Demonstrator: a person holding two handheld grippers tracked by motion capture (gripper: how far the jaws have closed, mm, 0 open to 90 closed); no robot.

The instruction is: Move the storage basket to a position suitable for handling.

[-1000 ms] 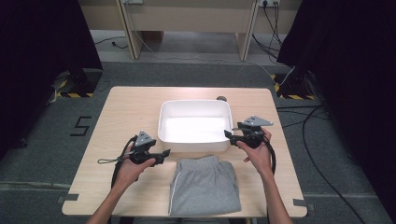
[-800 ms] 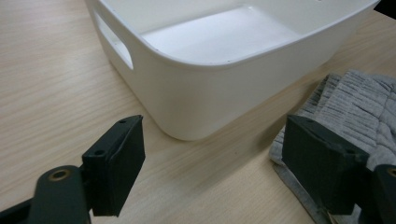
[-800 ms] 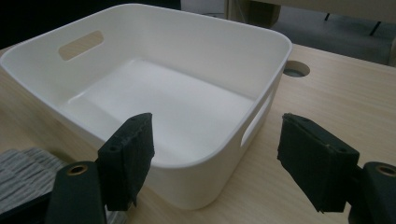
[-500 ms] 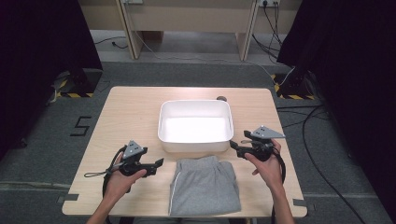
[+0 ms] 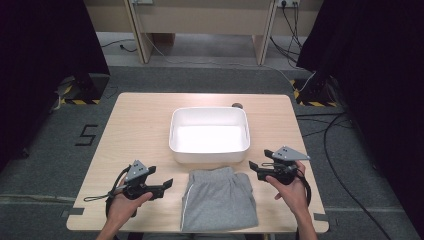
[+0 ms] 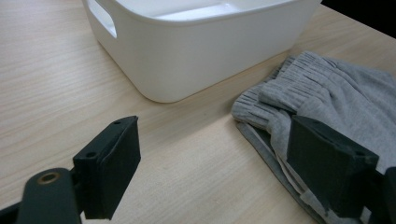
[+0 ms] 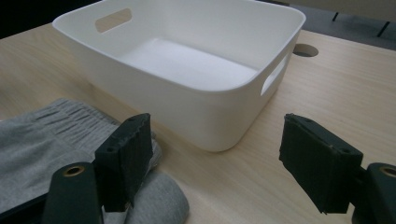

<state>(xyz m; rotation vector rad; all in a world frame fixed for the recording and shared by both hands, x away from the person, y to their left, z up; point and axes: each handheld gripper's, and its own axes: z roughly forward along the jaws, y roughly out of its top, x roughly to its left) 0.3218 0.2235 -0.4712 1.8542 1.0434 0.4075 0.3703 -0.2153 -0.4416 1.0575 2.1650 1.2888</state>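
A pair of folded grey shorts (image 5: 218,199) lies at the bottom middle of the high view, on the wooden table (image 5: 135,125). The stretchy waistband points up the picture, toward a white plastic tub (image 5: 209,134) that sits in the middle. The tub looks empty and has a handle hole in each of the 2 short walls. The shorts and the tub are very close, with a thin strip of table between them.

The left gripper (image 5: 162,187) is at the lower left of the high view, held in the left hand (image 5: 122,207). It lies just beside the left edge of the shorts and does not touch them. In the left gripper view the gripper (image 6: 210,165) has its 2 black jaws wide apart, with bare table between them. Its jaws have just been opening. The shorts (image 6: 327,100) show on the right side of that picture, behind the right jaw.

The right gripper (image 5: 255,167) is at the lower right, held in the right hand (image 5: 290,187), near the top right corner of the shorts. In the right gripper view the gripper (image 7: 215,158) is also wide open, with nothing between the jaws. The shorts (image 7: 51,135) lie at the lower left there, behind the left jaw, and the tub (image 7: 187,70) stands straight ahead.
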